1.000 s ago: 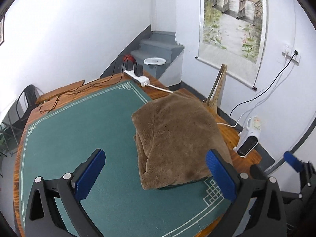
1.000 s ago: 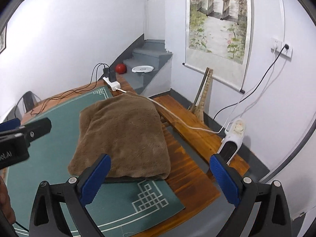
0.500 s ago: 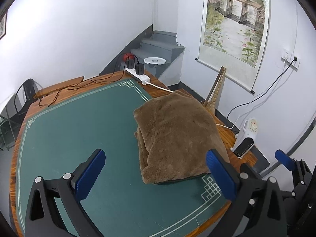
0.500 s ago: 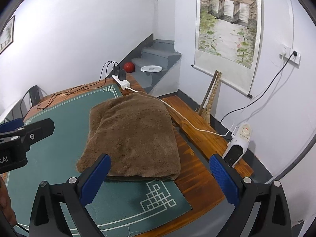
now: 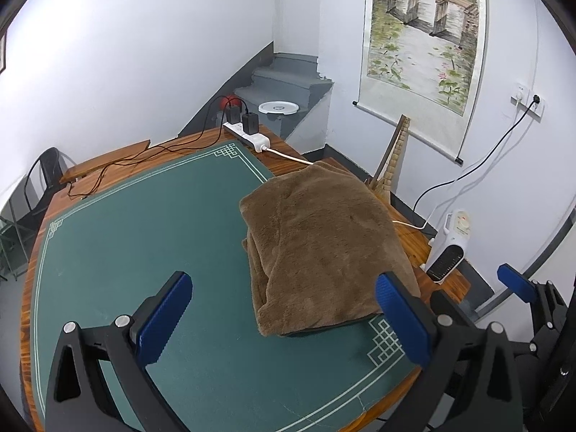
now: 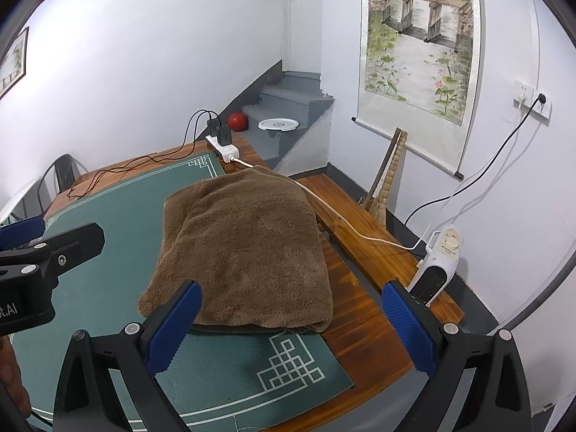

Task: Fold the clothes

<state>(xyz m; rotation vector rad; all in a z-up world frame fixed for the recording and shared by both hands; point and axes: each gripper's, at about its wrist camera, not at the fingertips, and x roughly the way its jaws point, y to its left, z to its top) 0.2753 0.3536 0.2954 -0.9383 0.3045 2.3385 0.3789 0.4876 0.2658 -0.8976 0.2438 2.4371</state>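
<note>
— Blue ribbed pads on black frames, that's what I see first. My left gripper (image 5: 284,318) has its fingers spread wide with nothing between them, hanging above the green mat (image 5: 144,223).

— And the other one?

— My right gripper (image 6: 291,320) is the same: fingers wide apart, holding nothing, raised over the near corner of the table. Its left pad (image 6: 176,318) overlaps the near edge of the garment in the picture, but I cannot tell whether it touches the fabric.

— Where is the garment?

— The brown fleece garment (image 5: 324,244) lies folded in a thick rectangle on the right side of the mat. From the right wrist camera, the garment (image 6: 244,252) partly overhangs the mat onto the bare wood of the table (image 6: 360,327). Its top is smooth; layered edges show along its left side.

— Anything around it?

— At the far corner a white power strip (image 5: 248,135) carries two black chargers, and its white cable (image 6: 345,223) runs past the garment's far right edge and down to the white space heater (image 6: 435,266) on the floor. A straw broom (image 6: 388,180) leans on the wall under a hanging scroll painting (image 6: 417,36). On the grey steps sit a red ball (image 6: 237,121) and a white round lid (image 6: 278,124).
</note>
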